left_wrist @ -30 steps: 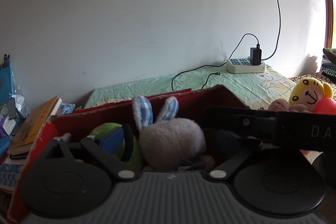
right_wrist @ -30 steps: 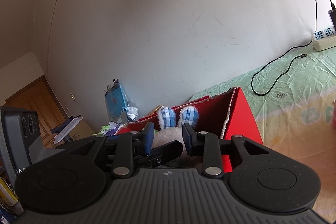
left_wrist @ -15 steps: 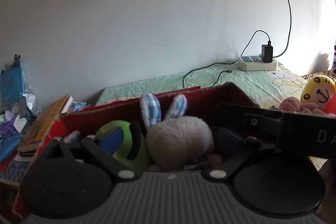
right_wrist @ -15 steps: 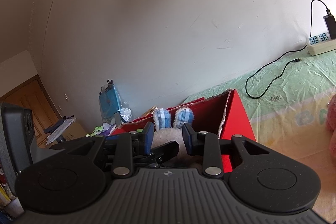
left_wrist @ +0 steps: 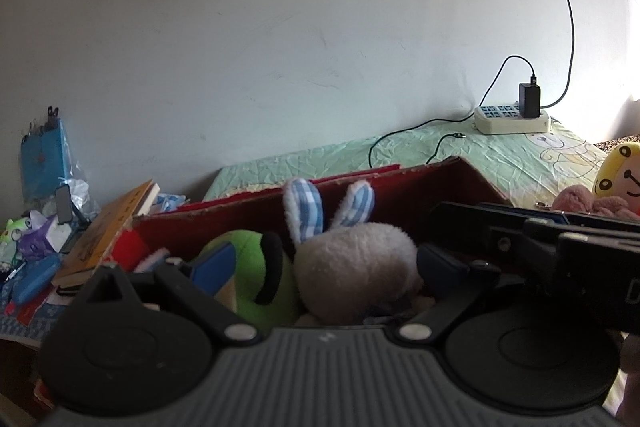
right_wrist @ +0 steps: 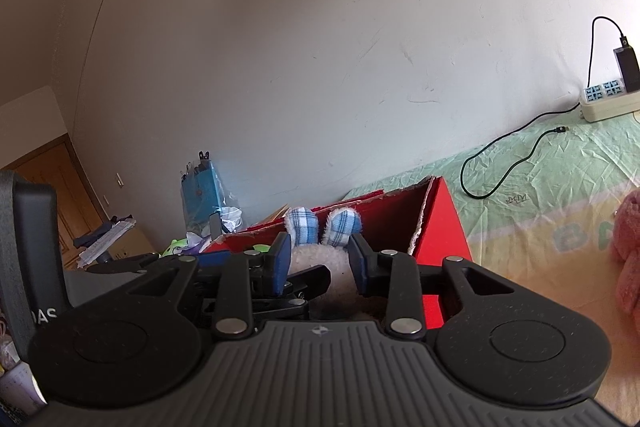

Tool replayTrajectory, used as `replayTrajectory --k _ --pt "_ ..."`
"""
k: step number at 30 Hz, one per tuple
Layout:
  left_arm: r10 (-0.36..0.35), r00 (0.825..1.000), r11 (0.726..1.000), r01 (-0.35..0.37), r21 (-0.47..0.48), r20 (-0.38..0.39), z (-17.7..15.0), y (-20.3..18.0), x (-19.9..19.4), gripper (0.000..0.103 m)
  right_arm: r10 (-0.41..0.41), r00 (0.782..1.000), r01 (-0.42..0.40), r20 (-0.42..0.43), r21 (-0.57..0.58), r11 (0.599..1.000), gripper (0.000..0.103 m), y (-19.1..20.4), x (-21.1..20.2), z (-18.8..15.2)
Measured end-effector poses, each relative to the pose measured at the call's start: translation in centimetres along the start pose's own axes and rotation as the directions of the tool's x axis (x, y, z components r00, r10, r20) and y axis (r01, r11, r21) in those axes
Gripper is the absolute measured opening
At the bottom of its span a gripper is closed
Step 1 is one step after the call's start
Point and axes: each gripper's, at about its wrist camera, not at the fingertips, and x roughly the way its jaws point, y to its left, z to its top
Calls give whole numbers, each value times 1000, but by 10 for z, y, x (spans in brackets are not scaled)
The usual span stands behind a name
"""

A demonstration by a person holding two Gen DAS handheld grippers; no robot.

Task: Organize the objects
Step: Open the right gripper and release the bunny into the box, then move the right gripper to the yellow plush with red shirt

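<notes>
A pale plaster wall backs a bed spread with a crumpled green cartoon-print sheet (left_wrist: 500, 155), and on it stands a red cardboard box (right_wrist: 444, 223) with its flaps up. In the left wrist view, a heap of books and a blue bag sit at nine o'clock. The left gripper (left_wrist: 320, 265) stands wide apart at six o'clock, straddling a green plush toy (left_wrist: 252, 267) and a white plush rabbit (left_wrist: 356, 259) with blue checked ears, both inside the box; its pads press on neither. A white power strip (left_wrist: 512, 117) with a black charger lies at two o'clock, and a yellow-faced plush at three. In the right wrist view the right gripper (right_wrist: 318, 261) has just been opening; the rabbit's head sits between its jaws, the pads seemingly just clear of the fur. The rabbit looks light, soft and squashy; its head or an ear base seems the surest hold. The other tool's body shows partial lettering, "DAS"; the sheet's print is unreadable.
</notes>
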Motion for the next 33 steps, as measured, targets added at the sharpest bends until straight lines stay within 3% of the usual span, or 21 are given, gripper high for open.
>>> replayTrajectory --k 3,7,13,18,24,28,33 --pt "28 1000 999 -28 -24 9 1 1 -4 99 24 1000 -25 10 25 999 46 -4 -3 1" --pt "33 999 996 -32 -80 19 2 4 -15 99 68 996 -70 55 40 997 46 -7 -13 5" --pt "61 992 997 -57 -49 106 6 -12 -51 100 85 987 -90 138 26 996 45 -12 -42 18" --pt "-66 985 996 74 -46 162 17 -35 -77 101 41 982 -47 183 26 999 45 -36 -74 24" --pt "-213 959 977 214 15 189 29 -89 -87 102 -71 981 74 183 -9 997 45 -70 -108 36" --pt "-281 945 960 278 44 167 31 -126 -80 102 -127 968 135 217 -20 991 45 -95 -134 36" --pt "-319 942 947 313 69 104 27 -167 -58 102 -155 951 141 266 71 987 45 -137 -154 31"
